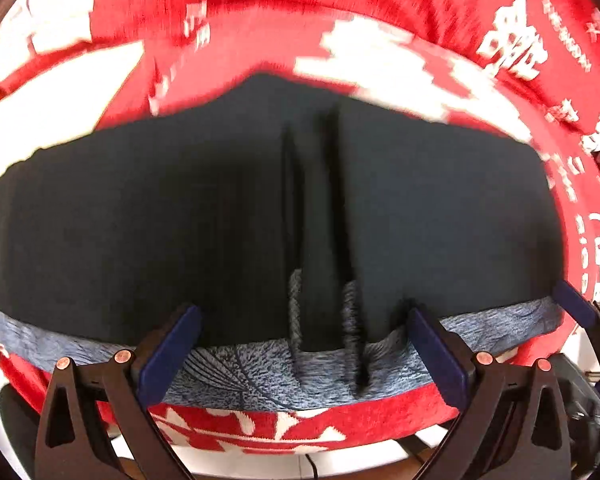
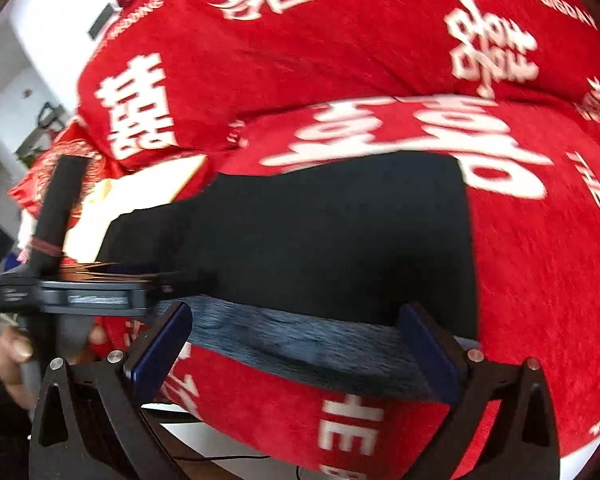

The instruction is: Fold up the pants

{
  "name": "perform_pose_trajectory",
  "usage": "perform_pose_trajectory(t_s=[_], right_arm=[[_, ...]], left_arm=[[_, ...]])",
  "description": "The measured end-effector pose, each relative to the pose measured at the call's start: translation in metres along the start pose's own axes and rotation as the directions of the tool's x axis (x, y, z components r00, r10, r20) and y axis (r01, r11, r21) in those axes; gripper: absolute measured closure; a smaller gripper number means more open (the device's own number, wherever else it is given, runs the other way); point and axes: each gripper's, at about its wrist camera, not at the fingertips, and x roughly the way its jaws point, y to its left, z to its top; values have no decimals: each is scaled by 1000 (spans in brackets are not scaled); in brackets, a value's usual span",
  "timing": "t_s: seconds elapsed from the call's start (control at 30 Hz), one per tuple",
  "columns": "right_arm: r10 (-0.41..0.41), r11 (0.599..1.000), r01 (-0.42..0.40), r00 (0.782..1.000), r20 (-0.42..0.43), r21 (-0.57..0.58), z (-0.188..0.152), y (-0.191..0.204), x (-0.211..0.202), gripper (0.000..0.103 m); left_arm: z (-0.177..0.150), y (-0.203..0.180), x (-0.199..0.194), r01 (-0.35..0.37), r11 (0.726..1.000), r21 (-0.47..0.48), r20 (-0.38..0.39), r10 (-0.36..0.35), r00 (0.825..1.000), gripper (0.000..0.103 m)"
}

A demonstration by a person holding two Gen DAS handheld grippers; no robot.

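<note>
Dark navy pants [image 1: 180, 216] lie flat on a red blanket [image 1: 260, 32], their grey-blue patterned waistband [image 1: 228, 364] toward me. Two vertical creases run up the middle of the fabric. My left gripper [image 1: 304, 348] is open, its blue-padded fingers [image 1: 168, 352] straddling the waistband. In the right wrist view the pants [image 2: 320, 232] show as a folded dark slab with the waistband [image 2: 300, 344] at the near edge. My right gripper [image 2: 296, 356] is open, its fingers on either side of the waistband. The left gripper's body [image 2: 80, 296] shows at the left, held by a hand.
The red blanket [image 2: 380, 40] with white lettering covers the whole surface and bunches up behind the pants. The blanket's front edge [image 1: 300, 432] hangs close under the grippers. A red patterned bag or cloth [image 2: 52, 168] lies at the far left.
</note>
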Motion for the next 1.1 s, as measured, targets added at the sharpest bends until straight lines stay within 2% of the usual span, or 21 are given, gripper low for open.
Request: perform_pose_trajectory(t_s=[0.07,0.17,0.27,0.33,0.4,0.43,0.47,0.5,0.53,0.6,0.63,0.73,0.8,0.83,0.93,1.03,1.1], right_arm=[[-52,999,52,997,-64,1,-4,1,24,0],[-124,992,122,991,-56,-40,-3,15,23,0],[-126,989,125,992,-10,-79,4,36,13,0],[-172,977,173,985,19,-122,8,49,15,0],[-211,966,208,977,-4,-151,10,58,31,0],[-245,957,235,969,-39,-170,10,60,46,0],[-292,942,270,953,-87,-202,6,61,63,0],[-350,912,315,932,-96,-263,1,66,74,0],[-362,892,332,931,-43,-306,-1,74,73,0],[-377,888,338,923,-74,-312,4,78,72,0],[-372,893,335,925,-76,-301,7,78,68,0],[-308,911,288,951,-22,-295,18,89,49,0],[-250,917,227,968,-28,-329,30,104,49,0],[-231,914,204,972,-37,-350,34,112,55,0],[-175,874,126,982,-63,-469,54,141,74,0],[-95,835,14,988,-118,-549,78,172,98,0],[8,823,-136,974,-227,-552,99,189,124,0]], left_arm=[[-1,5,-6,23,1000,-12,24,-22,999,0],[-8,17,-27,10,1000,-24,94,-8,996,0],[-12,45,-41,-46,997,-63,175,56,983,0],[-14,72,-32,-64,990,-130,154,84,984,0],[-17,96,-11,-61,982,-178,77,76,994,0],[-20,100,-7,-49,985,-163,85,64,994,0],[-24,99,-11,-55,989,-135,119,71,990,0],[-26,98,-13,-64,991,-120,126,79,989,0],[-29,99,-19,-55,991,-122,140,72,988,0],[-37,108,-30,-13,988,-151,174,40,984,0],[-40,116,-35,-13,985,-173,188,46,981,0],[-48,140,-35,-41,967,-252,186,90,978,0],[-48,160,-17,-28,953,-300,132,71,989,0],[-46,163,-9,-6,955,-298,119,44,992,0],[-46,165,-21,13,954,-300,157,35,987,0],[-53,172,-38,20,953,-303,195,41,980,0],[-56,185,-43,32,949,-315,194,32,981,0]])
